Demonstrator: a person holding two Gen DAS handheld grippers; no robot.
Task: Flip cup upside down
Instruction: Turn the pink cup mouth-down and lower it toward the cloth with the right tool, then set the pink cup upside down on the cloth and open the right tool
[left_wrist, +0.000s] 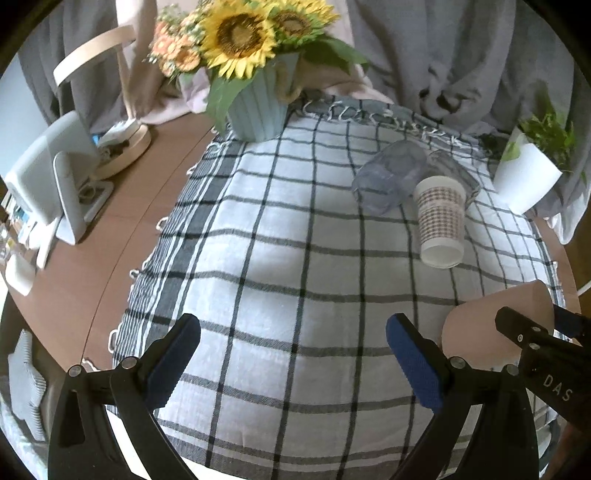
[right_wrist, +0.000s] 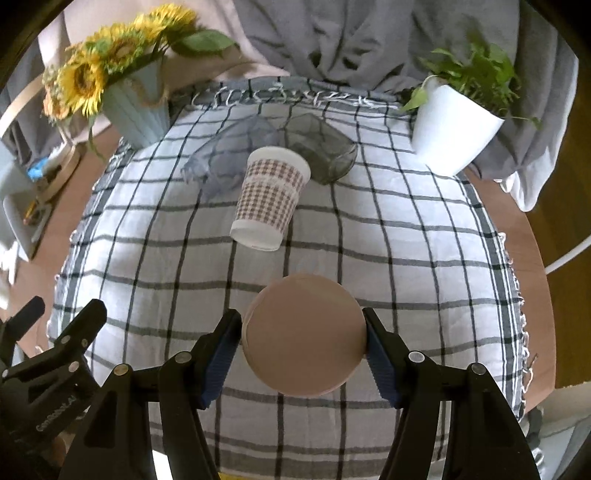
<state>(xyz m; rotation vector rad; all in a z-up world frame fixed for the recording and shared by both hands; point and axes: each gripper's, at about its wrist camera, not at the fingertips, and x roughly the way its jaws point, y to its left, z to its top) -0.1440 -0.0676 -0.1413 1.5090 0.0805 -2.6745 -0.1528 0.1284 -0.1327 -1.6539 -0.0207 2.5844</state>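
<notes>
The left gripper (left_wrist: 293, 363) hangs with jaws wide apart and empty over the checked cloth (left_wrist: 258, 258); the right gripper (right_wrist: 303, 347) is clamped on a pinkish-tan cup (right_wrist: 303, 334), its flat round end toward the camera, held above the cloth. The pads grip only the curved sides, so I judge the cup could slip or twist during the turn; set down tilted on soft cloth, it might topple. Behind: a sunflower vase (right_wrist: 136, 107), a checked paper cup (right_wrist: 269, 199) lying beside two clear glasses (right_wrist: 321, 151), a white plant pot (right_wrist: 450, 129), grey drapes.
</notes>
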